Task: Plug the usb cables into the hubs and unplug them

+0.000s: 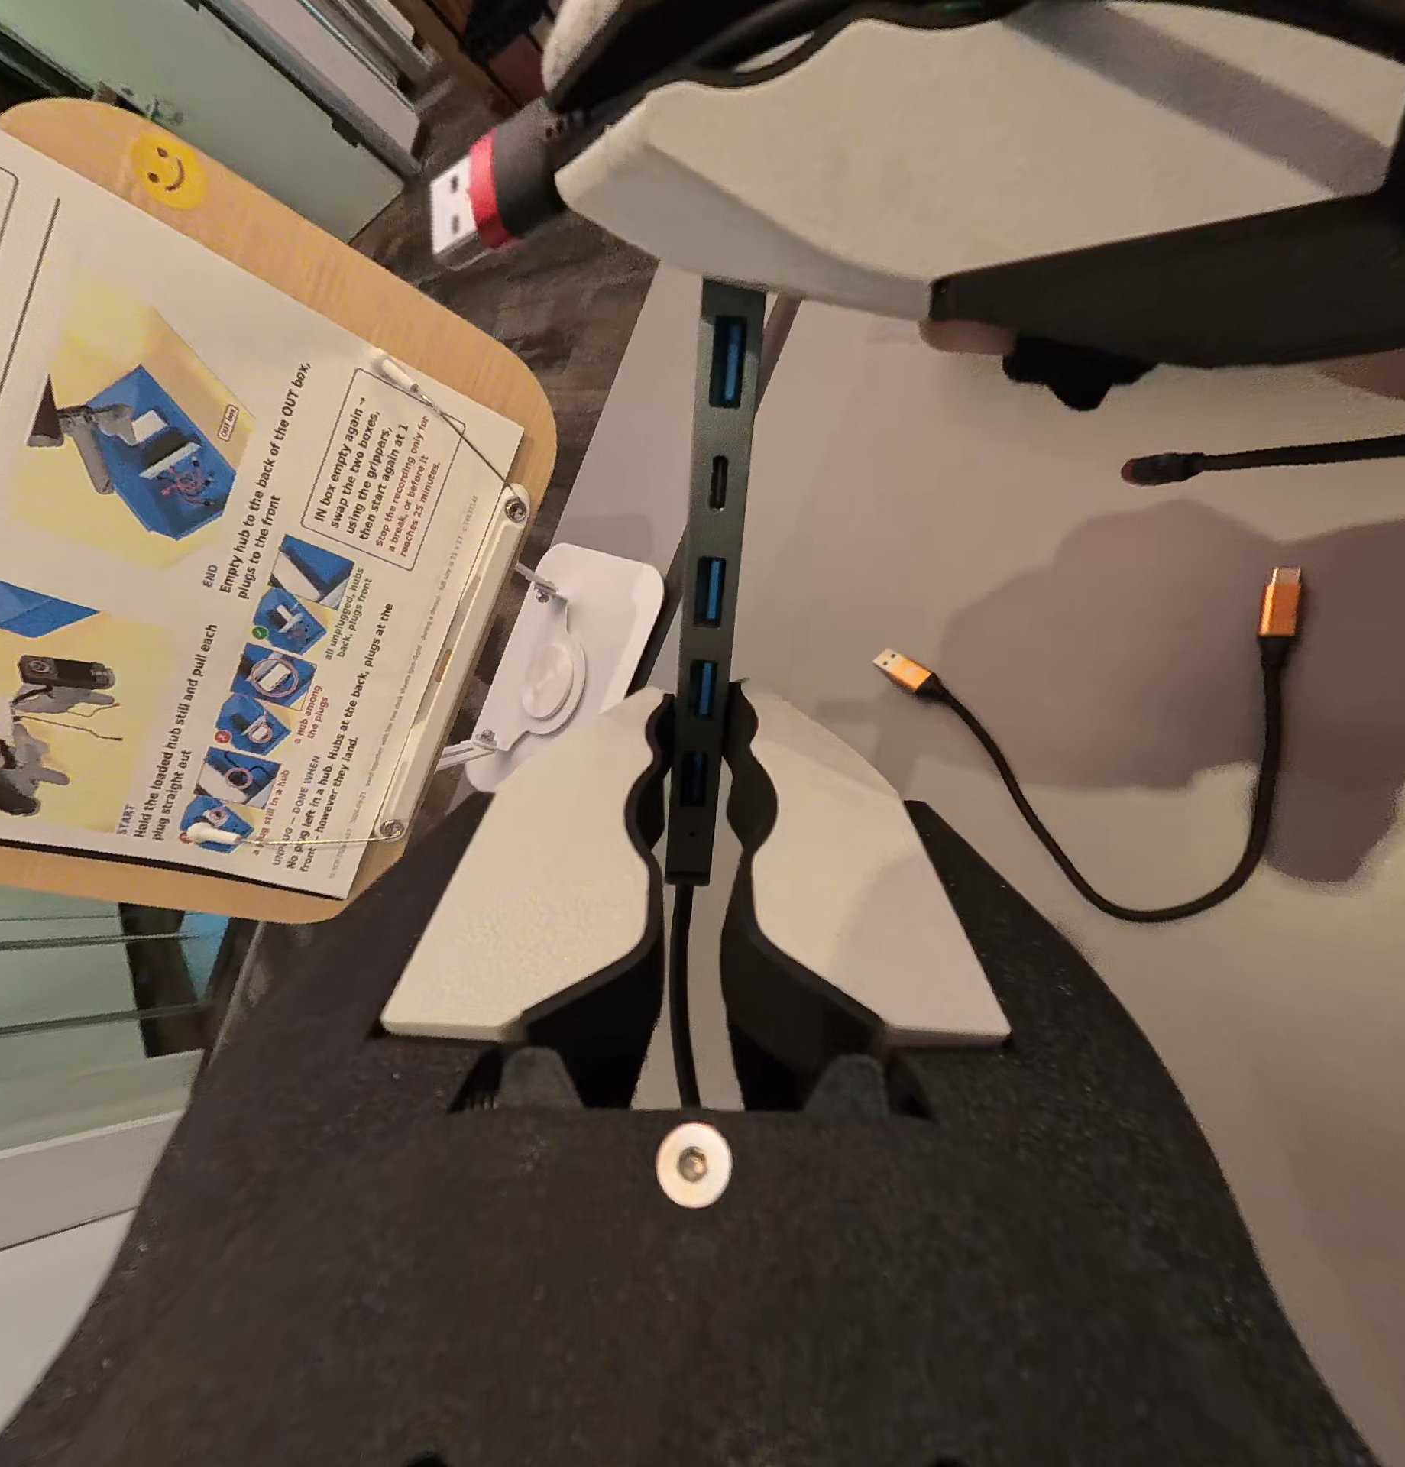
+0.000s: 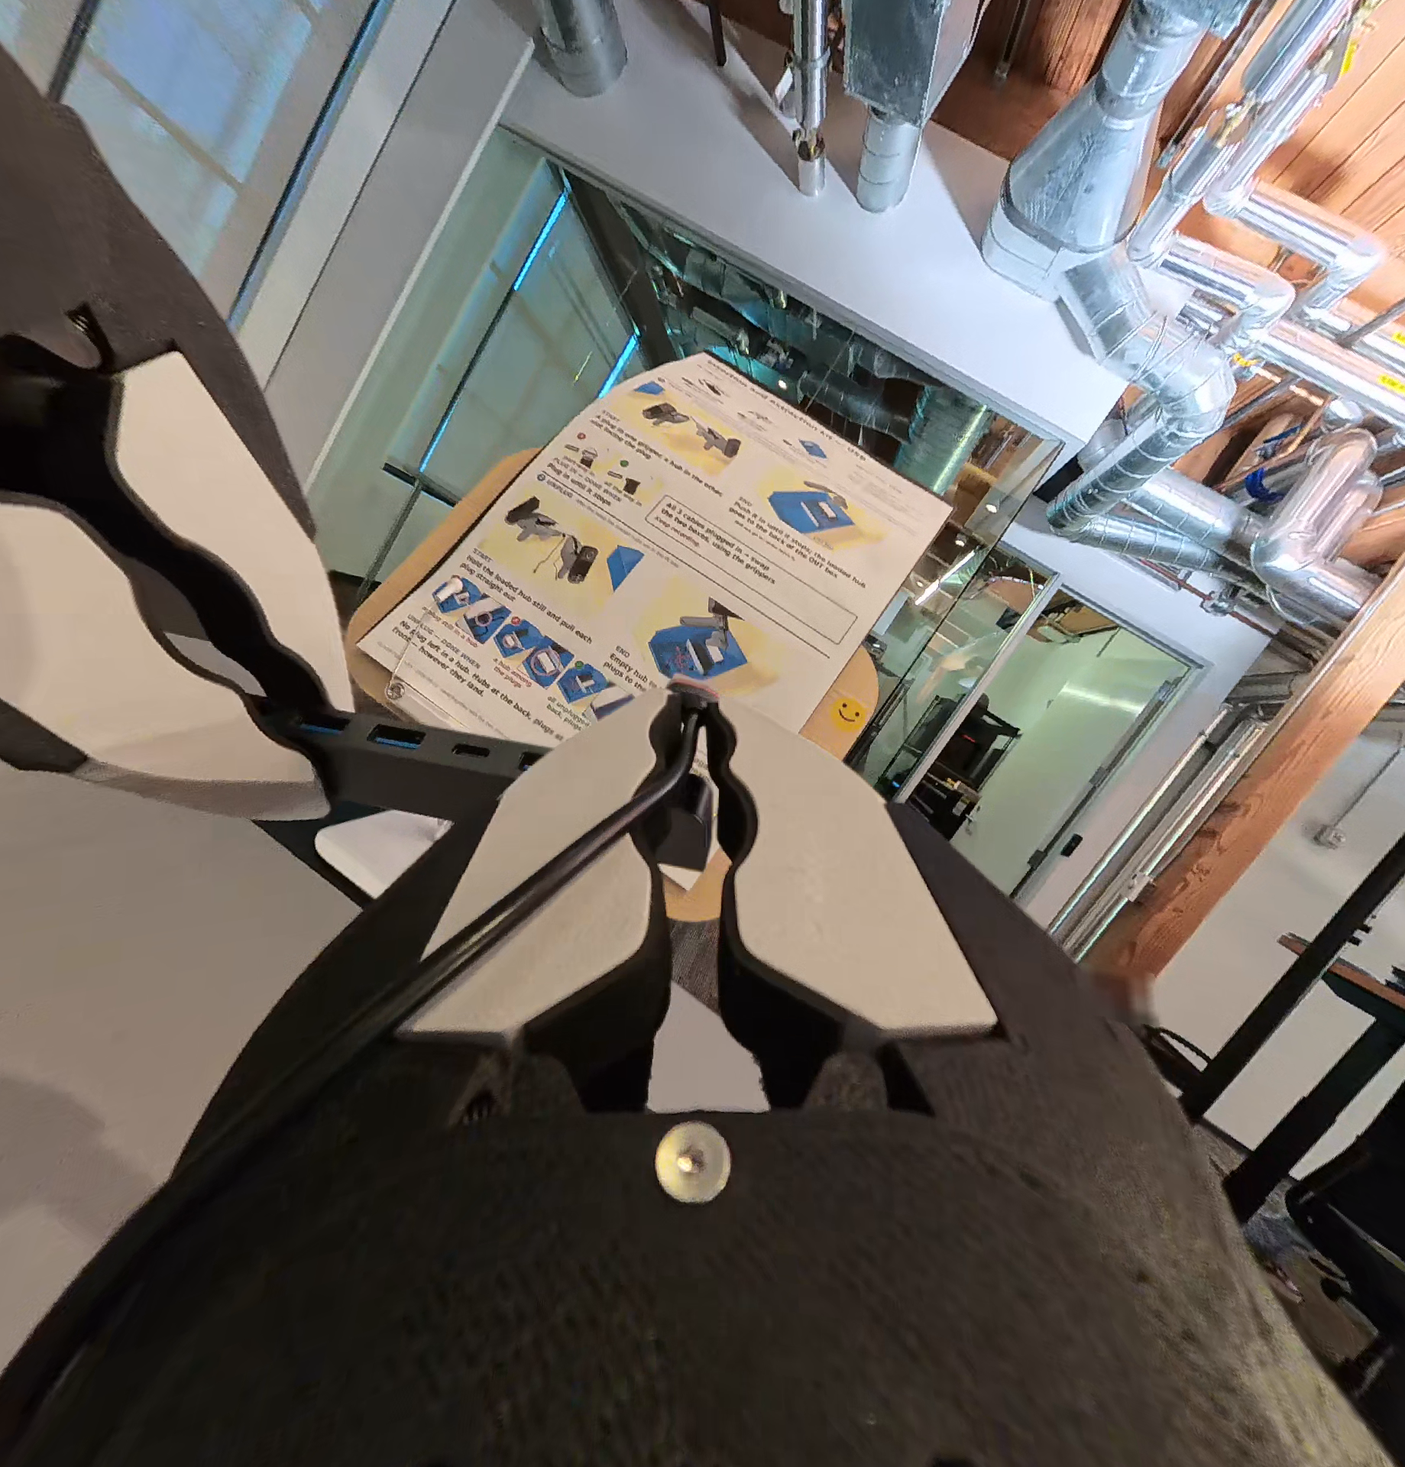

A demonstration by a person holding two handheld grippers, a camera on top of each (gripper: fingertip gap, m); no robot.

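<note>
Left tongs are filling the near foreground of the left wrist view, black textured body with pale grey finger plates, closed down and pinching the cable end of a slim dark hub. Hub is running straight out ahead of these tongs, long axis in line with the fingers, its port face showing: blue rectangular sockets with one small oval slot among them. Its black cord is trailing back between the fingers.

Right tongs are reaching in across the far end of the hub, angled sideways. They are clamping a black plug with a red band, its silver metal tip sticking out to the left of the hub's far end, not in any socket. In the right wrist view the same tongs are nearly closed at the tips on that plug, a thin black cable running back over the left finger plate.

Right of the left tongs, on the pale grey tabletop, a short braided black cable with orange metal plugs is lying loose in a curve. Left of them, a printed instruction sheet is standing on a wooden board.
</note>
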